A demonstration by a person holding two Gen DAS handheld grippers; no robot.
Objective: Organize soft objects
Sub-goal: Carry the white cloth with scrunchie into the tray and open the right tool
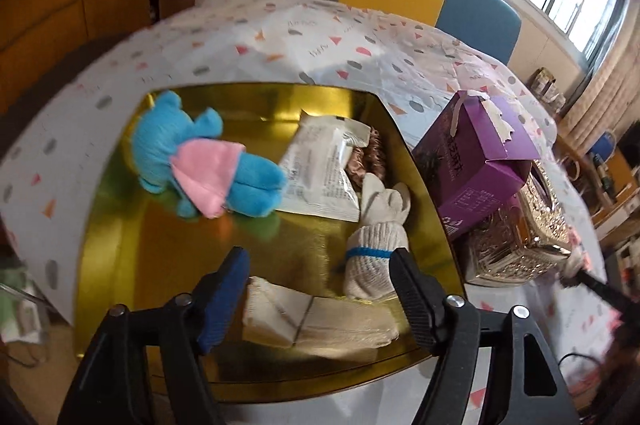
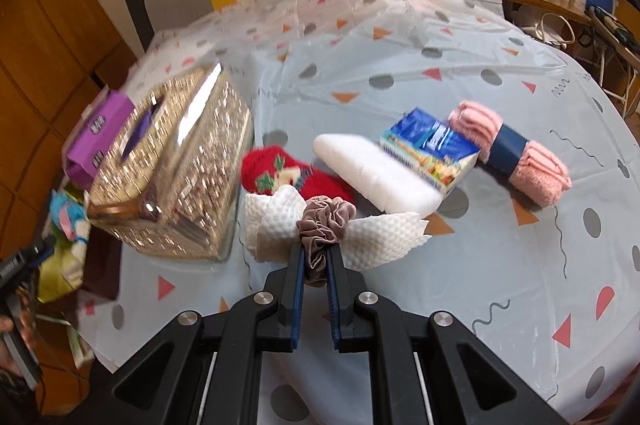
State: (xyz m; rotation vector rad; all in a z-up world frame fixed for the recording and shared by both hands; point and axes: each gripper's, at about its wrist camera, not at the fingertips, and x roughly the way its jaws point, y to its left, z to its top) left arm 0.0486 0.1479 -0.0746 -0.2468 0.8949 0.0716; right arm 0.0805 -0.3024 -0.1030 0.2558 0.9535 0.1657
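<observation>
In the left wrist view a shiny gold tray (image 1: 160, 265) holds a blue plush toy (image 1: 160, 145) with a pink patch, a white packet (image 1: 320, 177), a brown scrunchie (image 1: 372, 153), a rolled white glove (image 1: 376, 253) and a wrapped beige cloth (image 1: 316, 321). My left gripper (image 1: 320, 261) hangs open over the tray's near side. The beige cloth lies below its fingers, and the pads touch nothing. In the right wrist view my right gripper (image 2: 315, 251) is shut on a mauve scrunchie (image 2: 326, 221), held above a white paper towel (image 2: 276, 221).
A red sock (image 2: 276, 173), white foam block (image 2: 376, 169), blue tissue pack (image 2: 432, 149) and pink towel roll (image 2: 516, 153) lie on the patterned tablecloth (image 2: 480, 285). A glittery gold tissue box (image 2: 180, 161) and purple carton (image 1: 476, 161) stand between them and the tray.
</observation>
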